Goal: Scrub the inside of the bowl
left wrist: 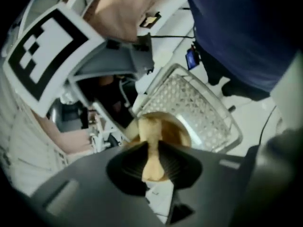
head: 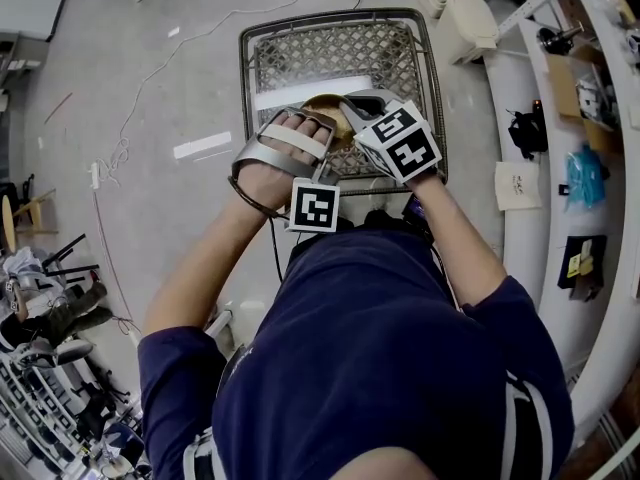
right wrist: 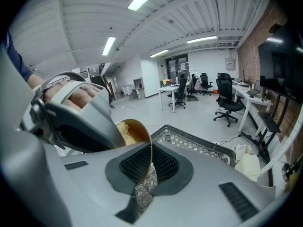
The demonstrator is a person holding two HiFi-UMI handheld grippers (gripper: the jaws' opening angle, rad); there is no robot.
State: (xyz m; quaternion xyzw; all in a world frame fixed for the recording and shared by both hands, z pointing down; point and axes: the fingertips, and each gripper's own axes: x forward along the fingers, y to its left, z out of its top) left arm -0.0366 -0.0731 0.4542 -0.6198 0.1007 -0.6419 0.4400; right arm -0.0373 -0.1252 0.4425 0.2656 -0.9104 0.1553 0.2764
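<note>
A brown bowl (head: 331, 111) is held on edge over a wire basket (head: 262, 60). My right gripper (head: 352, 110) is shut on the bowl's thin rim (right wrist: 148, 151), which passes between its black pads. My left gripper (head: 322, 133) is shut on a yellow sponge (left wrist: 150, 148) that reaches from its jaws into the bowl (left wrist: 179, 135). In the right gripper view the sponge (right wrist: 124, 135) lies against the bowl's inner wall (right wrist: 137, 129), with the left gripper's grey shell right beside it. The bowl's bottom is hidden.
The wire basket (right wrist: 201, 144) stands on a grey floor with white cables (head: 130, 128). A curved white desk (head: 530, 148) with small items runs along the right. A white container (head: 470, 18) sits beyond the basket. Office chairs (right wrist: 226, 98) stand far back.
</note>
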